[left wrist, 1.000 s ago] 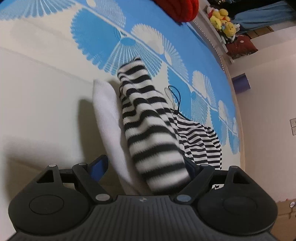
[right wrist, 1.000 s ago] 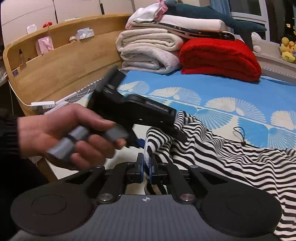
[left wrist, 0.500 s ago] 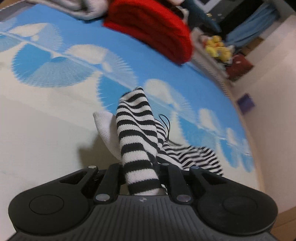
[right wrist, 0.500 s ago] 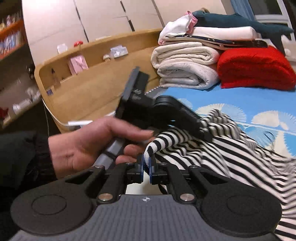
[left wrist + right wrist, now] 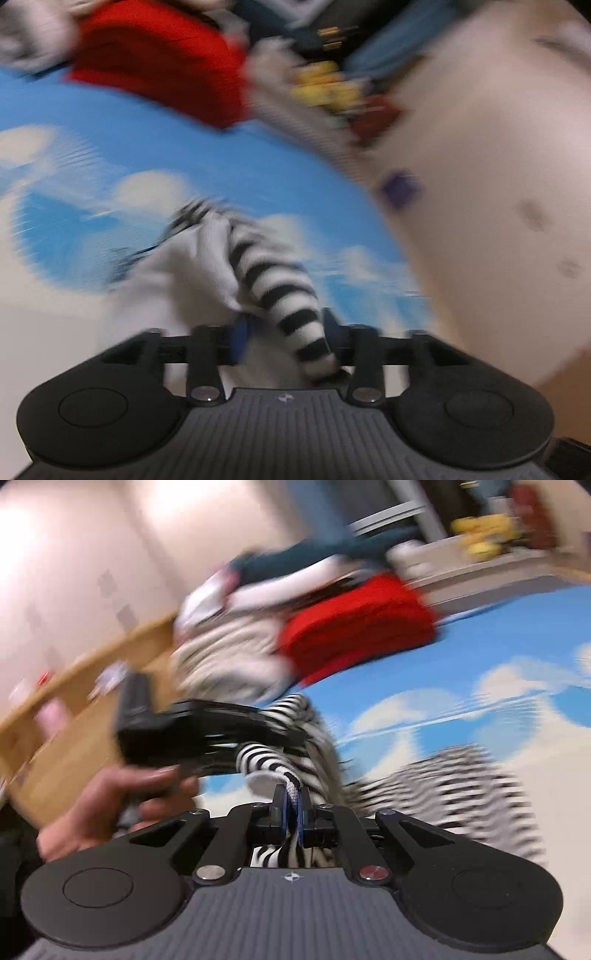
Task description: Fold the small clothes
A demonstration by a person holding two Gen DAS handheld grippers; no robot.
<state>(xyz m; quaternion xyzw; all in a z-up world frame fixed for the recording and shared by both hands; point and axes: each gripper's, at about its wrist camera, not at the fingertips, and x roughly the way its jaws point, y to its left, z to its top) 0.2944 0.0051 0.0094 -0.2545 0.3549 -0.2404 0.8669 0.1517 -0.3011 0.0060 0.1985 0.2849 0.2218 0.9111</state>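
Observation:
The black-and-white striped garment (image 5: 454, 786) hangs between both grippers above the blue fan-patterned bed cover (image 5: 498, 635). My right gripper (image 5: 292, 808) is shut on a striped fold of it. In the left wrist view, my left gripper (image 5: 284, 332) has its jaws partly apart, with a striped sleeve (image 5: 280, 288) and white lining (image 5: 195, 273) lying between them. The left gripper and the hand on it (image 5: 122, 779) show in the right wrist view. Both views are motion-blurred.
A red folded blanket (image 5: 354, 631) and stacked pale towels (image 5: 225, 664) lie at the head of the bed. A wooden headboard shelf (image 5: 74, 716) runs on the left. Yellow plush toys (image 5: 328, 88) sit on a ledge by the wall.
Both grippers have swung up and across with the striped garment, lifting it off the bed. The left jaws, close on the sleeve half a second ago, now stand wider.

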